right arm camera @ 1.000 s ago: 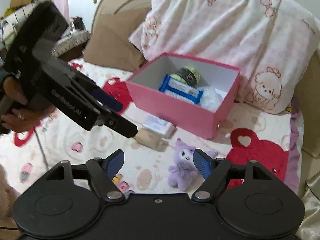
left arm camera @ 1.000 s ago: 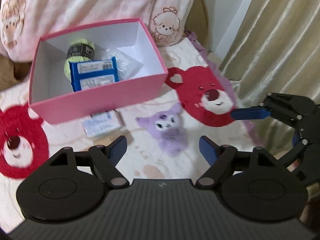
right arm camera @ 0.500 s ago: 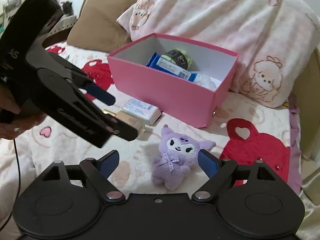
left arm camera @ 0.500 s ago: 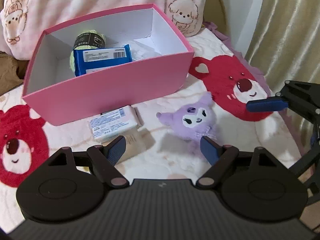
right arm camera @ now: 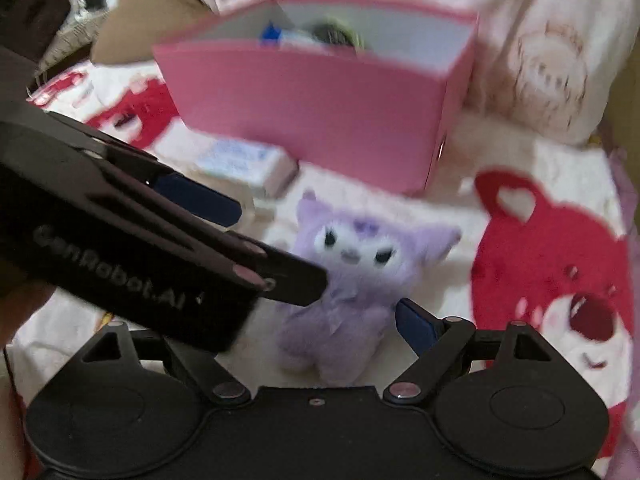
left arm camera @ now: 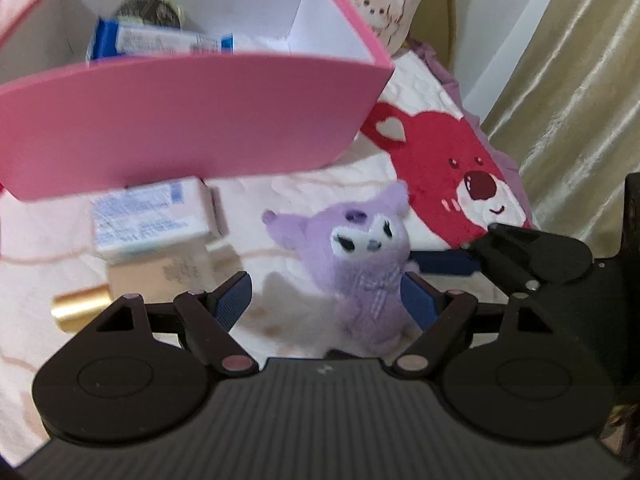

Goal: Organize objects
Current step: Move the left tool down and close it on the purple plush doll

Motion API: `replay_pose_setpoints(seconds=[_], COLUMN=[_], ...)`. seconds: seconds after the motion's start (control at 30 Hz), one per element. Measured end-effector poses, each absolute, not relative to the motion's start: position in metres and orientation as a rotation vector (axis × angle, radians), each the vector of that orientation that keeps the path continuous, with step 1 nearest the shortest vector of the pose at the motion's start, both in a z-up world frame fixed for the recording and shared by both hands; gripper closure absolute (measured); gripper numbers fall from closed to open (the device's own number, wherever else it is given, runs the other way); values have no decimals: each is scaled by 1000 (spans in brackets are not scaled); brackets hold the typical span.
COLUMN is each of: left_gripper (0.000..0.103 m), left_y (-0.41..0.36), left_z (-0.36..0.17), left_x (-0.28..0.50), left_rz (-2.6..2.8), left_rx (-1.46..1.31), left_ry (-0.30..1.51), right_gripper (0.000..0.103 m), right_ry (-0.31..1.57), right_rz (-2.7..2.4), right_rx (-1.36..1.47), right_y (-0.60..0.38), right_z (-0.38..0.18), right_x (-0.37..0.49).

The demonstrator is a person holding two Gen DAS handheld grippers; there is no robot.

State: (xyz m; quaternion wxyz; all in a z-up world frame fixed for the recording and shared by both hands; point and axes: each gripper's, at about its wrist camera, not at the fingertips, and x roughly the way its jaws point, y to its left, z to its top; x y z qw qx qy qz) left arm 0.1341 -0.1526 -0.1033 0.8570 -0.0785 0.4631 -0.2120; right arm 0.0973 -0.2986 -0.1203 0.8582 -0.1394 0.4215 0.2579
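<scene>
A purple plush toy (left arm camera: 360, 264) lies on the bed in front of the pink box (left arm camera: 192, 120). It shows in the right wrist view (right arm camera: 356, 280) too. My left gripper (left arm camera: 326, 300) is open, its fingers on either side of the plush's lower body. My right gripper (right arm camera: 320, 324) is open and close around the plush from the other side; its left finger is hidden behind the left gripper's body (right arm camera: 132, 260). The box holds a blue packet (left arm camera: 160, 40) and a yarn ball (left arm camera: 148, 10).
A white and blue carton (left arm camera: 152, 216), a tan box (left arm camera: 160, 272) and a gold cap (left arm camera: 78, 306) lie in front of the pink box. A pink pillow (right arm camera: 540, 40) stands behind it. A curtain (left arm camera: 560, 80) hangs at the right. The bedspread has red bear prints (left arm camera: 452, 176).
Both grippers have moved down and forward onto the purple plush, which now sits between their open fingers. The box looms larger and the views are blurred by motion.
</scene>
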Motion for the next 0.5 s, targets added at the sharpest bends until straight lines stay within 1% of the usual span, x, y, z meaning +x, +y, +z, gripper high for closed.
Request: replay_pose_setpoints(seconds=[0.03, 0.07, 0.17, 0.2, 0.23, 0.27, 0.3, 0.33, 0.37, 0.4, 0.47, 0.5], left_gripper=[27, 34, 48, 50, 55, 64, 64, 64, 65, 65, 67, 67], left_y=[-153, -152, -149, -148, -147, -147, -148, -152, -156, -159, -164, -166], left_z=[-106, -108, -121, -126, -129, -130, -130, -129, -127, -126, -125, -125], left_x=[135, 134, 135, 136, 137, 138, 140, 140, 139, 138, 136, 135], left_rz=[-445, -439, -441, -440, -442, -450, -449, -429, -416, -407, -396, -396], left_rx=[-179, -202, -327, -381, -429, -465, -474, -459, -440, -423, -396, -377], left_ry=[970, 958, 978, 994, 998, 1001, 1005, 1001, 994, 986, 973, 965], right_gripper=[15, 15, 15, 16, 16, 17, 19, 24, 31, 33, 45, 45], right_ry=[864, 853, 879, 885, 883, 881, 878, 870, 867, 870, 877, 874], right_rz=[529, 520, 525, 522, 521, 519, 527, 527, 524, 537, 560, 566], right_rx=[-301, -296, -237, -230, -228, -223, -216, -211, -208, -194, -154, -150], right_y=[-300, -303, -315, -319, -322, -325, -327, -330, -331, -333, -335, -335], right_z=[-120, -120, -123, -123, -123, -123, -122, -122, -123, -124, -126, -128], right_x=[96, 95, 92, 90, 89, 88, 87, 86, 86, 86, 88, 88])
